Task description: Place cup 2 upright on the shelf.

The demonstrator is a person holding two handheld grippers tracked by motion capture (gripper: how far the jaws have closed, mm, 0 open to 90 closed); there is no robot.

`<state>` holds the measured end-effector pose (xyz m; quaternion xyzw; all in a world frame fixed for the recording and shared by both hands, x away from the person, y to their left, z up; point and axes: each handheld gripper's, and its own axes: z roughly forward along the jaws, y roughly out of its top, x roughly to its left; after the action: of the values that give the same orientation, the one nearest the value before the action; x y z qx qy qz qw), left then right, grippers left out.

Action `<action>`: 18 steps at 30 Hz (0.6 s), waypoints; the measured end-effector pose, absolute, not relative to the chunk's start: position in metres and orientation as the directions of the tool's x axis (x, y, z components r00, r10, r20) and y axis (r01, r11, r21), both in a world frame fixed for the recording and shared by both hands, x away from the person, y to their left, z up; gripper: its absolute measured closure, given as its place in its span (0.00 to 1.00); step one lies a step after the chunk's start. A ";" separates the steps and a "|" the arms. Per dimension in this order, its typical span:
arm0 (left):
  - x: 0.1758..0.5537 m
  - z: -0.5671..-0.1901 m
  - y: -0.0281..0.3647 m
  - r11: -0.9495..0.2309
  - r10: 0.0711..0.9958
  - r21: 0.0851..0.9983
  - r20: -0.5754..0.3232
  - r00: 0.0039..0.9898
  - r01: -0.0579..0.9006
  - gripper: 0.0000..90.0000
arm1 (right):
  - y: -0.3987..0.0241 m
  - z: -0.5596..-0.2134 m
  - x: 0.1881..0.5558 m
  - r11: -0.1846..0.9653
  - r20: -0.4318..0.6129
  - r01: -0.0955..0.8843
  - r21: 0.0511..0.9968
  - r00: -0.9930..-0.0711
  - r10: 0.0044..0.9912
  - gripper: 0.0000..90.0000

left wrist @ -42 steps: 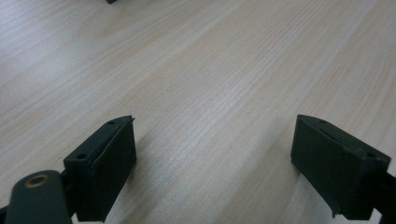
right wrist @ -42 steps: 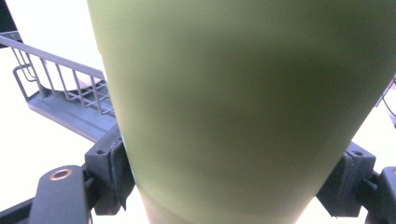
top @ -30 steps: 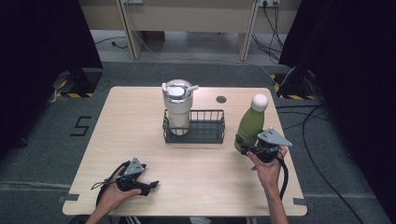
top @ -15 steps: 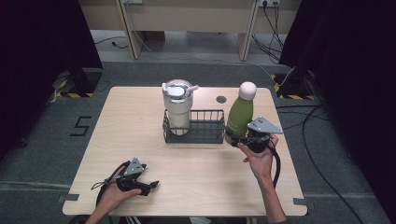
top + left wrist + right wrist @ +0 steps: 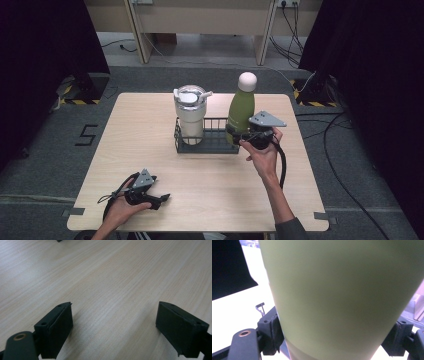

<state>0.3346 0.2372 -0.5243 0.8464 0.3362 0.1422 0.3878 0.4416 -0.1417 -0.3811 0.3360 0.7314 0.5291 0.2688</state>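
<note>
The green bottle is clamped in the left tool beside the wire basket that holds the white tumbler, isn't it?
Not quite: the right tool clamps the green bottle, as the high view shows. The left tool rests open near the table's front edge. The rest stands.

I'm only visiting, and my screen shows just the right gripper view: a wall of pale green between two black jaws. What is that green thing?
Observer: From the high view, it is a green bottle with a white cap, held upright by the right gripper.
Visitor: Where is it on the table?
Observer: At the right end of a black wire basket; I cannot tell whether its base is inside.
Visitor: Is anything in the basket?
Observer: A white tumbler with a lid stands at its left end.
Visitor: And the other hand?
Observer: The left gripper sits open, low over the table's near edge.
</note>
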 end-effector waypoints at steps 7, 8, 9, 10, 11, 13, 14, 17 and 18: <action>0.334 -0.524 0.237 -0.472 0.679 0.753 -0.020 0.734 0.458 0.15 | -0.128 -0.380 0.457 0.208 -0.033 0.208 0.956 -0.628 0.777 0.23; 0.334 -0.524 0.237 -0.472 0.679 0.753 -0.020 0.733 0.458 0.15 | -0.126 -0.380 0.458 0.212 -0.036 0.209 0.955 -0.628 0.778 0.23; 0.334 -0.524 0.237 -0.472 0.679 0.753 -0.020 0.734 0.458 0.15 | -0.125 -0.380 0.459 0.216 -0.039 0.210 0.954 -0.626 0.779 0.23; 0.334 -0.524 0.237 -0.472 0.679 0.754 -0.021 0.734 0.458 0.15 | -0.124 -0.380 0.460 0.215 -0.039 0.207 0.954 -0.626 0.779 0.23; 0.334 -0.524 0.237 -0.472 0.679 0.754 -0.020 0.734 0.457 0.15 | -0.123 -0.380 0.461 0.214 -0.036 0.212 0.953 -0.626 0.779 0.23; 0.334 -0.524 0.237 -0.472 0.679 0.754 -0.020 0.734 0.457 0.15 | -0.122 -0.380 0.464 0.214 -0.036 0.213 0.953 -0.624 0.780 0.23; 0.334 -0.524 0.237 -0.472 0.679 0.754 -0.020 0.734 0.457 0.15 | -0.121 -0.380 0.465 0.215 -0.036 0.215 0.953 -0.624 0.781 0.23; 0.334 -0.524 0.237 -0.472 0.679 0.754 -0.020 0.734 0.457 0.15 | -0.120 -0.380 0.467 0.211 -0.031 0.218 0.953 -0.622 0.783 0.23; 0.334 -0.524 0.237 -0.472 0.679 0.754 -0.020 0.734 0.457 0.15 | -0.120 -0.380 0.468 0.213 -0.032 0.219 0.952 -0.622 0.783 0.23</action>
<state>0.3343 0.2369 -0.5244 0.8461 0.3355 0.1424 0.3890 0.4678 -0.1196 -0.3799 0.3425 0.7311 0.5256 0.2680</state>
